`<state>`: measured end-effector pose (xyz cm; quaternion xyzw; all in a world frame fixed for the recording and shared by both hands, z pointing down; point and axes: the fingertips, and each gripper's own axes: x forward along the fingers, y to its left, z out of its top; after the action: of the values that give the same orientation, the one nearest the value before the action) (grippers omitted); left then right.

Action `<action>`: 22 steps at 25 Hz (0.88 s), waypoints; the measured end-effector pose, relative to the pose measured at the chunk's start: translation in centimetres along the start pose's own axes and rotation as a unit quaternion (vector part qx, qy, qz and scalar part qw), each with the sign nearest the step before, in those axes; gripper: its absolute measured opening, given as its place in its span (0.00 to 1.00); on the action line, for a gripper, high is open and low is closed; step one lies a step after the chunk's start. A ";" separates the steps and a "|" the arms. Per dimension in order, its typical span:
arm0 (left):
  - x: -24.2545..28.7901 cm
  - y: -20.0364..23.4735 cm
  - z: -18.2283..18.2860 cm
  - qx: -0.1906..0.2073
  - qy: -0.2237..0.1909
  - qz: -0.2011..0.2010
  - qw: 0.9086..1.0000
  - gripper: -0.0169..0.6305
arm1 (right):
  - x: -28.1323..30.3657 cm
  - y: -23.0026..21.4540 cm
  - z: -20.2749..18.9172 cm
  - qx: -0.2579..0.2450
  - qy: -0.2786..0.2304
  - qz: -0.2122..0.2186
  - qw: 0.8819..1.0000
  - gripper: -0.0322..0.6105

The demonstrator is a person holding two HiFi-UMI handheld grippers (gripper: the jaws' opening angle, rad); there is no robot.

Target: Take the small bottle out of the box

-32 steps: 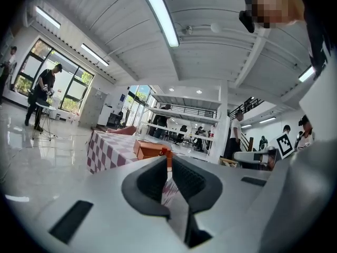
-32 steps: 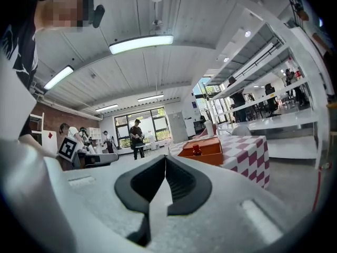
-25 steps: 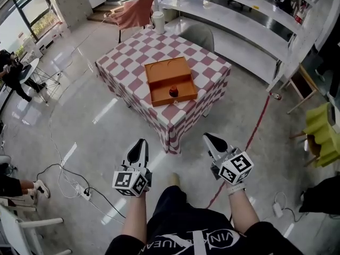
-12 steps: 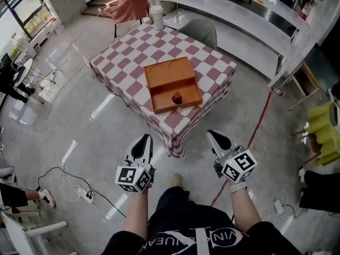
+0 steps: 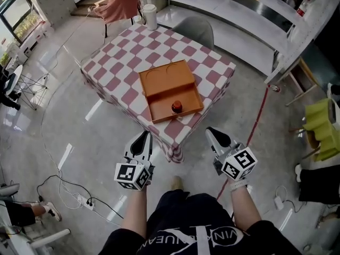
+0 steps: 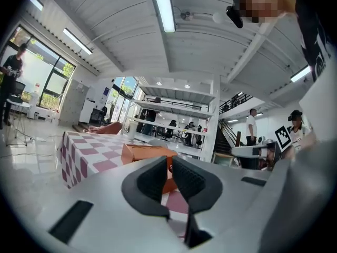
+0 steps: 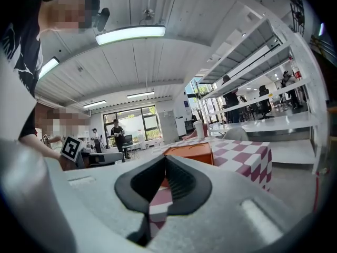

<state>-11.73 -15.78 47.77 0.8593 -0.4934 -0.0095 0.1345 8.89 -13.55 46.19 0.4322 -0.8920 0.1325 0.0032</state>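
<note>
An open orange box (image 5: 169,91) lies on the table with the pink-and-white chequered cloth (image 5: 119,54). The small red bottle with a dark cap (image 5: 177,107) stands upright in the near part of the box. My left gripper (image 5: 142,141) and right gripper (image 5: 215,135) hang side by side over the floor, just short of the table's near corner, both shut and empty. The left gripper view has its shut gripper (image 6: 169,165) pointing at the box (image 6: 141,153). Beyond the shut gripper (image 7: 165,162) in the right gripper view is the same box (image 7: 192,151).
A tall white cup (image 5: 150,16) stands at the table's far corner. A grey chair (image 5: 196,33) and a chair draped in pink cloth (image 5: 121,7) stand behind the table, long white shelves (image 5: 255,15) beyond. Cables and a power strip (image 5: 79,201) lie at left, a red floor line (image 5: 255,126) at right.
Both grippers have moved forward toward the table, still shut. The table and box now sit nearer and lower in the head view.
</note>
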 end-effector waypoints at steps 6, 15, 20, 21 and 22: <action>1.5 0.7 -0.9 -0.006 0.014 -0.010 1.000 0.07 | 1.1 -0.6 -0.6 0.007 0.008 -0.007 1.000 0.06; 3.6 2.1 -0.9 -0.006 0.025 -0.003 1.000 0.07 | 5.3 -1.7 0.0 -0.043 0.022 -0.002 0.999 0.06; 4.7 3.7 -0.7 -0.017 0.025 0.003 1.000 0.07 | 8.5 -2.1 -0.6 -0.076 0.051 0.020 0.996 0.06; 4.9 4.1 -0.6 -0.024 0.021 0.004 0.999 0.07 | 9.1 -2.2 -0.8 -0.085 0.058 0.022 0.994 0.07; 5.1 4.5 -0.5 -0.028 0.019 0.005 0.999 0.07 | 9.5 -2.3 -1.1 -0.095 0.065 0.025 0.993 0.07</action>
<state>-12.80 -22.11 49.94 0.8525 -0.4949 -0.0064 0.1681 4.53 -21.98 48.90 0.3979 -0.9090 0.0750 0.0988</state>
